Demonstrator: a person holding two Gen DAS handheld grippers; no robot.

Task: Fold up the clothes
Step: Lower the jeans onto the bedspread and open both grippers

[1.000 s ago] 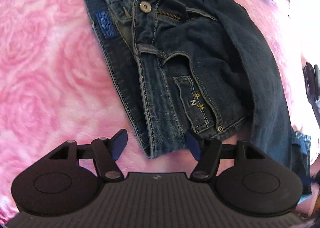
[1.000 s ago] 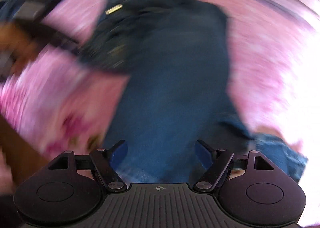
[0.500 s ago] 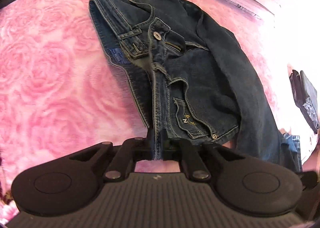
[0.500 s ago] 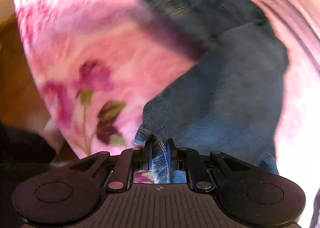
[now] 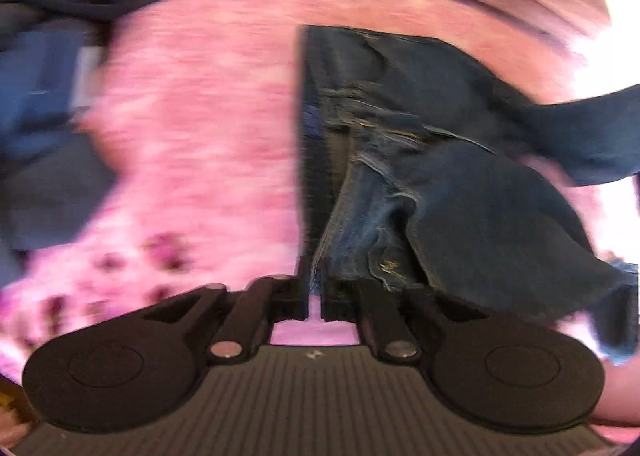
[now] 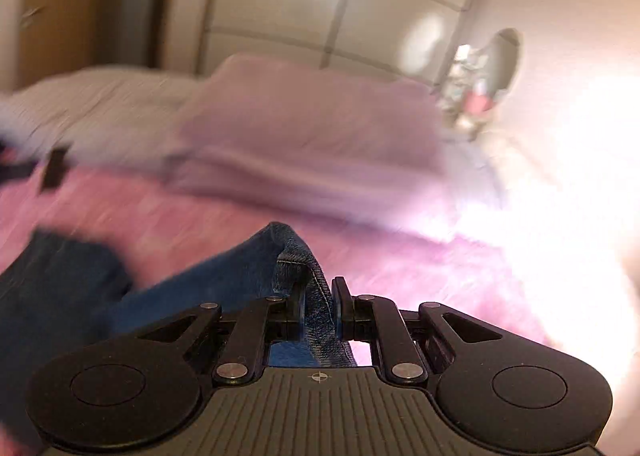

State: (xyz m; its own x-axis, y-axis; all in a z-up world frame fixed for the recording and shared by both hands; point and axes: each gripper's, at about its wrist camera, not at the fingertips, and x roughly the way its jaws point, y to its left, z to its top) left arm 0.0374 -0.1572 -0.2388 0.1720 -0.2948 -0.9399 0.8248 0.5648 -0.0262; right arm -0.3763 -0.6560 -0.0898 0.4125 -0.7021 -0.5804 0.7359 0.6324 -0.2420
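Pink blanket [image 5: 208, 143] bears jeans [image 5: 460, 183], dark clothes [image 5: 44, 127], pillows [image 6: 304, 123].

- Our left gripper [image 5: 315, 298] points steeply downward, its fingers [image 5: 289, 298] pressed together on a fold of the jeans [image 5: 460, 183].
- Our right gripper [image 6: 318, 310] points forward and somewhat downward, its fingers [image 6: 343, 306] clamped on a hem of the same jeans.

Black gripper [image 5: 315, 302] linkages (silver pivot screws), ribbed body.
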